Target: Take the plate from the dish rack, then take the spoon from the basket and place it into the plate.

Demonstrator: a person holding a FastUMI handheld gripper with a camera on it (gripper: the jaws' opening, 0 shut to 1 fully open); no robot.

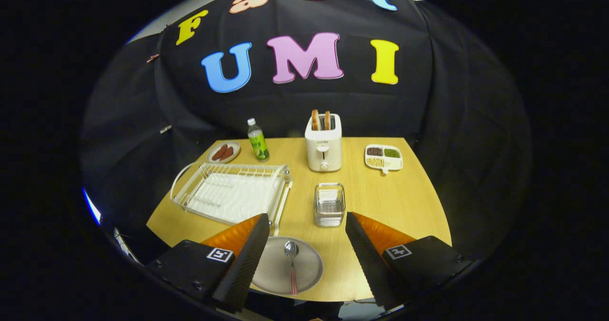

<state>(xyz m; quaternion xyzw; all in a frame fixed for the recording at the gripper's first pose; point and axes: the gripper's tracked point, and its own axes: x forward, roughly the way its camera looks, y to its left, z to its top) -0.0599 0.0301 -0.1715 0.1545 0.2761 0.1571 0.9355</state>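
Writing on the toaster (323,146) front and on the bottle (258,141) label is too small to read. Square markers sit on both finger mounts.

Surface: a light wooden table (404,202) in a booth walled with black cloth.

Task items: the plate (304,266) lies flat at the near table edge, between the fingers, its left rim hidden behind the left finger. The spoon (291,264) lies in the plate, bowl toward the basket (329,204), handle toward the camera. The basket stands just ahead of the fingers. The rack (233,192) sits to its left, beside the plate.

Further back: a small dish (223,152) of sausages beside the bottle, the toaster with two slices up, and a divided tray (383,158) of grains.

Gripper (304,259): fingers spread wide above the plate, gripping nothing, raised clear of the table and angled down toward it.
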